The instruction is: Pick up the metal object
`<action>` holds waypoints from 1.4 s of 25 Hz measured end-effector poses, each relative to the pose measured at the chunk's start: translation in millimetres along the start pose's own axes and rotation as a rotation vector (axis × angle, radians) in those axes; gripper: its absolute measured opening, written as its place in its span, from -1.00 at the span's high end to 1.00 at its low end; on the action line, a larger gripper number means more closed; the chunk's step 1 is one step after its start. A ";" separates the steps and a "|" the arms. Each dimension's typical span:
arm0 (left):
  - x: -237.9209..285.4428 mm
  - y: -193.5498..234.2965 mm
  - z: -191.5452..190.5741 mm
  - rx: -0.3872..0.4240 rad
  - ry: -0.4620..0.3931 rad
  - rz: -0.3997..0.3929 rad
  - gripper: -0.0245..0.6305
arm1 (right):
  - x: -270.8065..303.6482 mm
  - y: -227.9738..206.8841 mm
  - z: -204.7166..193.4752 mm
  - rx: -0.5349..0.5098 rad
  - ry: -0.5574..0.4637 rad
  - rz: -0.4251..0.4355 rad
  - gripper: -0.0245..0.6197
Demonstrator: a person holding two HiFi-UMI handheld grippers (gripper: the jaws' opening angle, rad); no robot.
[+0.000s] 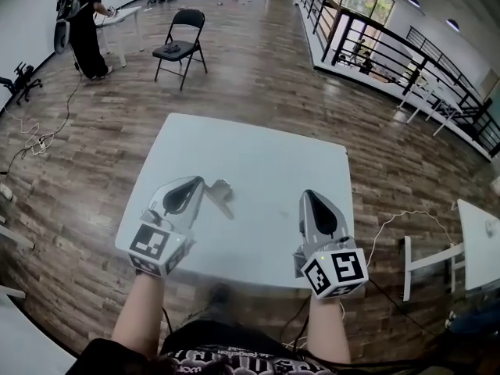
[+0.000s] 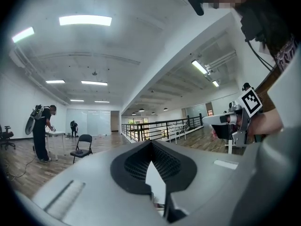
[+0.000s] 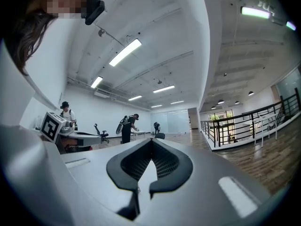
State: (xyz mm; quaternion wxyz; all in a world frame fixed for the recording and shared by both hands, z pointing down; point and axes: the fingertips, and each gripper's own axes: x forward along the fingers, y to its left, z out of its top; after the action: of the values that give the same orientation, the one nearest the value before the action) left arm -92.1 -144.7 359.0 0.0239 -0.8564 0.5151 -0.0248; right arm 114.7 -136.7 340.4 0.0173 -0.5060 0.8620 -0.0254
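A small bent metal object lies on the white table, left of the middle. My left gripper rests on the table with its tip just left of the metal object; its jaws are shut with nothing between them. In the left gripper view the left gripper shows its closed tips, and the metal object does not show there. My right gripper lies further right near the front edge, also shut and holding nothing. The right gripper view shows the right gripper with its tips together.
A black folding chair stands beyond the table. A person works at a white table at the back left. A black railing runs along the right. Another white table is at the right edge, and cables lie on the floor at the left.
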 end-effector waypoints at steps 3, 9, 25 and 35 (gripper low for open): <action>15.7 8.2 -2.7 0.005 0.001 -0.015 0.94 | 13.4 -2.9 0.5 -0.007 -0.004 -0.008 0.89; 33.8 17.5 -6.6 -0.001 0.004 -0.038 0.94 | 30.0 -9.7 -3.9 0.001 0.000 -0.033 0.89; 66.7 20.5 -60.4 -0.021 0.167 -0.124 0.70 | 49.3 -17.7 -15.1 0.009 0.025 -0.049 0.89; 84.2 -1.0 -144.8 -0.004 0.431 -0.238 -0.15 | 51.8 -23.9 -25.3 0.017 0.040 -0.066 0.89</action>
State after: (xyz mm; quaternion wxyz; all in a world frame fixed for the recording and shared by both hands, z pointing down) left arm -61.5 -220.9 505.0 -0.0913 -0.8859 0.4040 -0.2088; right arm 108.9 -192.9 366.9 0.0033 -0.5332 0.8449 -0.0432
